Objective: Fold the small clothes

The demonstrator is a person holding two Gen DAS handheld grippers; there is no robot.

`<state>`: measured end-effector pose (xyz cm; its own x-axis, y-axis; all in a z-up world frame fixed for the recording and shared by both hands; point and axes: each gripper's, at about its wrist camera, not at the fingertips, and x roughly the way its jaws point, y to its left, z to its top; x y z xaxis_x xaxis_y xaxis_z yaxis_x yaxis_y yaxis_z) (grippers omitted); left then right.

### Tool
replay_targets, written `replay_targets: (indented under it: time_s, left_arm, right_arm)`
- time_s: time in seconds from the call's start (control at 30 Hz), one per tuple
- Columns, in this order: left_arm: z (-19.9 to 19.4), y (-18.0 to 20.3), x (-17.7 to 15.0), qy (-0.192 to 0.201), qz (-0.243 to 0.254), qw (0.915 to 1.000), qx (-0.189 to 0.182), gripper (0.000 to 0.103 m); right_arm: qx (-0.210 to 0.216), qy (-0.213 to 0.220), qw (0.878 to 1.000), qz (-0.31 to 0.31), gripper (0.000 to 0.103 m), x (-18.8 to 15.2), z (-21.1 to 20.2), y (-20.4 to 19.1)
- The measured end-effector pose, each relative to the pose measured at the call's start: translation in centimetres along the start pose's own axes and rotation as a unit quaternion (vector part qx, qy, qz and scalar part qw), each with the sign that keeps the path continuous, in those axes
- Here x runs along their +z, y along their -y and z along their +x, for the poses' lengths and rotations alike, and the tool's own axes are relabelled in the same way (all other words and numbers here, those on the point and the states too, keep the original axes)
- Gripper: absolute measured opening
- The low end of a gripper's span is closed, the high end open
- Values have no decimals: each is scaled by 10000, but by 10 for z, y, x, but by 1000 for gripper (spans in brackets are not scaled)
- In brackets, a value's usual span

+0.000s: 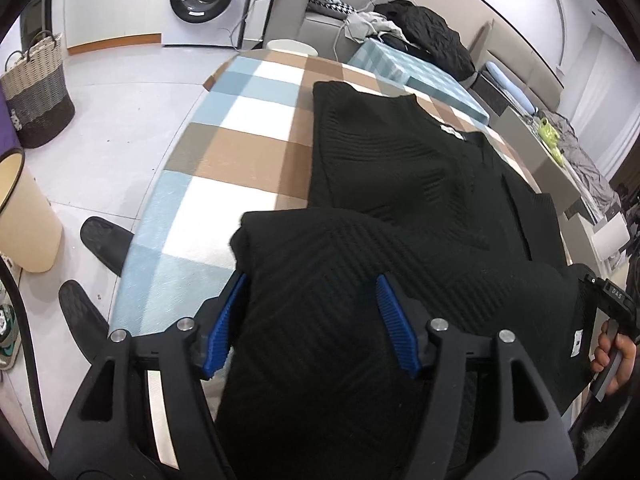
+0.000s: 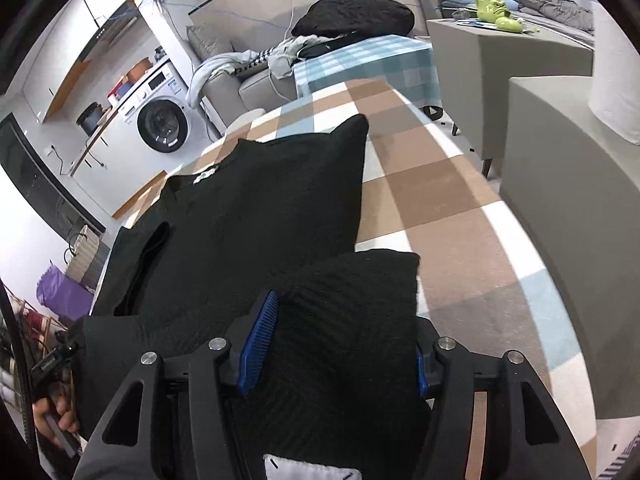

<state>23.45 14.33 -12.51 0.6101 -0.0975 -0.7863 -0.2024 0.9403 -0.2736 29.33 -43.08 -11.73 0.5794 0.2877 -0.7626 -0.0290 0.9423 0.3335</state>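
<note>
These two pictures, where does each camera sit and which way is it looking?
Left wrist view: on the left tool, looking down over the black ribbed knit garment on the checked cloth-covered table; a hand shows at right.
Right wrist view: on the right tool, over the same garment; a hand shows at left.
Shared: garment, table, white washing machine.

Black ribbed-knit garment (image 1: 384,168) with diagonal and horizontal rib bands and small white labels. Surface (image 1: 240,128) covered in a check of tan, brown, pale blue and white. Fingers (image 1: 394,320) carry blue ridged pads on black frames. Washing machine (image 1: 208,0) white with a dark door. Basket (image 1: 38,92) woven in cream, grey and dark brown bands. Toy (image 2: 496,10) lime green.
</note>
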Motion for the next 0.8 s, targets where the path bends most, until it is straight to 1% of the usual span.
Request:
replay_targets:
  time_s: [0.07,0.13,0.17,0.2,0.27,0.4,0.53,0.67,0.8]
  left_arm:
    - [4,2,2,-17,48,10000,-16,62]
    - [8,4,4,-19,63,10000,-19,54]
    - [10,5,4,-42,80,10000,-26,46]
    - [12,6,5,-62,108,9999,-36,43]
    - [15,11,5,-96,228,9997,-76,28]
    - [16,21,3,-101,484,9987,81,24]
    - [11,26,-4,-125,641,9978,100,23]
    - [1,30,-16,-153,795,9966,133,23]
    - [-14,30,-33,-180,792,9966,152,23]
  right_arm:
    - [-49,-42,10000,-76,58,0,5,-2]
    - [-60,-62,9999,-107,56,1,9,-4]
    - [-67,-55,9999,-131,55,1,10,-5]
    - [-79,-63,9998,-164,54,1,12,-6]
    - [-101,-71,9997,-206,50,2,15,-7]
    - [-138,-117,9993,-335,34,3,22,-10]
    - [-217,-121,9985,-495,24,0,22,-11]
    - [-181,-155,9983,-539,23,-3,20,-8]
    - [-166,-191,9980,-587,23,-8,17,-5]
